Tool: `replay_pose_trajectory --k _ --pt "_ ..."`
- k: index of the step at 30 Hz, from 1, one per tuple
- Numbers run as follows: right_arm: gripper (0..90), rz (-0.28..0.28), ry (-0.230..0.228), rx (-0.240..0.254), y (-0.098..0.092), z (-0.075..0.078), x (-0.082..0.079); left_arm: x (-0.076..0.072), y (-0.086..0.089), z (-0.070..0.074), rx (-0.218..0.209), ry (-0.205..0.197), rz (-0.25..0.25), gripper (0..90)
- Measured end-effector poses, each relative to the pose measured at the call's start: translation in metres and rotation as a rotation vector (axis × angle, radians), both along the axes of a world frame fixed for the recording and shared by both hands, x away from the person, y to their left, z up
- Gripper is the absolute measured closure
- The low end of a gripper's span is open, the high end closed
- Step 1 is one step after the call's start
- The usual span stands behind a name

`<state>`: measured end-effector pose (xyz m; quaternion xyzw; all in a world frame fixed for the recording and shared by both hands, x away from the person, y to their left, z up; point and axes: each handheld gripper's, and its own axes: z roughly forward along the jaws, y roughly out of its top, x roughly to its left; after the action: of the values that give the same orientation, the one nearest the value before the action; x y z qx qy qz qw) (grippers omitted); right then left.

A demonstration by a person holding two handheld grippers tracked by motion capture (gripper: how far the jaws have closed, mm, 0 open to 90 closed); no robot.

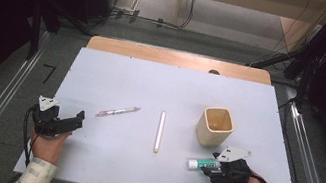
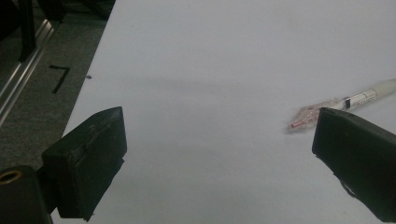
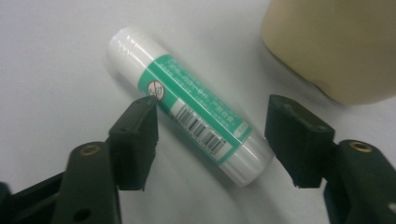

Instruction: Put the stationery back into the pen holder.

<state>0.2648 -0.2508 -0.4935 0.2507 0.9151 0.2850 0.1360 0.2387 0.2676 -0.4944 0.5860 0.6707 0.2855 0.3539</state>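
- Glue stick (image 3: 187,109), a white plastic cylinder with a green label and a barcode, lies flat on the pale grey-white table top (image 1: 101,172) near its front edge, just in front of the cup and well right of the pens.
- Left gripper (image 1: 75,122), black and hand-held, rests at the table's front left corner with its jaws spread wide and nothing between them; the clear pink-tipped ballpoint pen (image 2: 345,103) lies just beyond its far jaw, untouched.
- White slim pen (image 1: 159,131) lies lengthwise in the middle of the table, apart from both hands and out of the way of the work.
- Right gripper (image 3: 210,140) straddles the glue stick, which lies slantwise between the jaws: one pad is at or almost at the label near the barcode, while the other stands clear of the stick's near end, so nothing is clamped yet.
- To grasp well, I would turn the wrist until the pads face the stick's long sides squarely, then close on the labelled middle; a bite on the rounded end would likely let it roll or squirt out.
- Cream square-mouthed ceramic cup (image 1: 216,126) stands upright just beyond the stick, close enough that the far jaw should be kept off its wall while closing.
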Motion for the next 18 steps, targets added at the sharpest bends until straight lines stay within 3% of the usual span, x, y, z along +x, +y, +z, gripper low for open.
replay_pose_trajectory --k 18 --pt "58.1 -0.005 -0.015 -0.03 -0.0042 -0.0038 -0.0013 0.0 0.0 0.0001 0.0 0.0 0.0 3.8"
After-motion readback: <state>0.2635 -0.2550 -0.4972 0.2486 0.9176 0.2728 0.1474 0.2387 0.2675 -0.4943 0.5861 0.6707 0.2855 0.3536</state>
